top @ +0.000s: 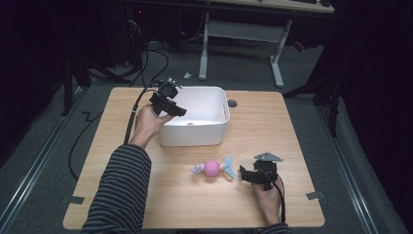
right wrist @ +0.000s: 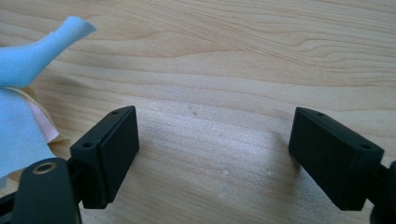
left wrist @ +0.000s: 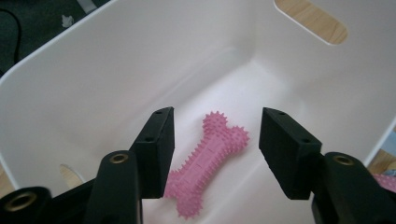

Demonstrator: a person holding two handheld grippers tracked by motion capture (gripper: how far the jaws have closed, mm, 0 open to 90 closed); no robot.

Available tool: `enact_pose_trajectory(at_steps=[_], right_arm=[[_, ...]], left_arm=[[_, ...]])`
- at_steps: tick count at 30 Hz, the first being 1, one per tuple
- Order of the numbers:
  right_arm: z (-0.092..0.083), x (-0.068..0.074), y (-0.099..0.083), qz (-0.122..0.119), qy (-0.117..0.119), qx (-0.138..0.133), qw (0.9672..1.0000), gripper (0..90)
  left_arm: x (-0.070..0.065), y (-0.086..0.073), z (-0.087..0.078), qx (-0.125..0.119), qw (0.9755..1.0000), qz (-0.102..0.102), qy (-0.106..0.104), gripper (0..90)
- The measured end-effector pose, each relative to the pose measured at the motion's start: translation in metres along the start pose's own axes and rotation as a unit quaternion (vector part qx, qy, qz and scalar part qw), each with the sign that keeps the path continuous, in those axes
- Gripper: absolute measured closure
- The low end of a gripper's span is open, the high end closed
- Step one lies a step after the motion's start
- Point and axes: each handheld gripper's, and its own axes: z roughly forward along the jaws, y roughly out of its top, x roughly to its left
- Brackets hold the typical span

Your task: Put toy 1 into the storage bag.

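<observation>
Looking down, we found the left gripper [top: 179, 111] over the bin [top: 221, 127], jaws spread apart above the pink bone [left wrist: 205, 163] on its floor. Our right gripper [top: 244, 175] rested released on the table [top: 292, 126], beside the doll [top: 213, 168].

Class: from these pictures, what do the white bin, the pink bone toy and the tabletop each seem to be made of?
White bin: probably plastic, with smooth, seamless matte walls and a moulded handle slot.
Pink bone toy: likely soft rubber, matte, covered in small moulded spikes.
Tabletop: pale wood grain, either wood or a printed laminate; the pictures cannot settle which.
</observation>
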Motion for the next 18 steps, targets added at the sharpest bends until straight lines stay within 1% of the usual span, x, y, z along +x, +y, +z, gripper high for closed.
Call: enact_pose_trajectory(at_steps=[2, 6, 10, 12, 18], right_arm=[[0.000, 0.000, 0.000, 0.000, 0.000, 0.000, 1.0000, 15.9], [0.000, 0.000, 0.000, 0.000, 0.000, 0.000, 1.0000, 15.9], [0.000, 0.000, 0.000, 0.000, 0.000, 0.000, 1.0000, 15.9], [0.000, 0.000, 0.000, 0.000, 0.000, 0.000, 1.0000, 15.9], [0.000, 0.000, 0.000, 0.000, 0.000, -0.001, 1.0000, 15.9]], left_arm=[[-0.001, -0.003, -0.009, -0.016, 0.9999, -0.002, 0.003, 43.2], [-0.001, -0.008, -0.021, -0.035, 0.9994, -0.004, 0.008, 40.5], [0.001, -0.014, -0.033, -0.050, 0.9987, -0.007, 0.006, 39.3], [0.002, -0.019, -0.039, -0.057, 0.9983, -0.006, 0.011, 39.2], [0.004, -0.031, -0.052, -0.073, 0.9972, -0.011, 0.013, 39.1]])
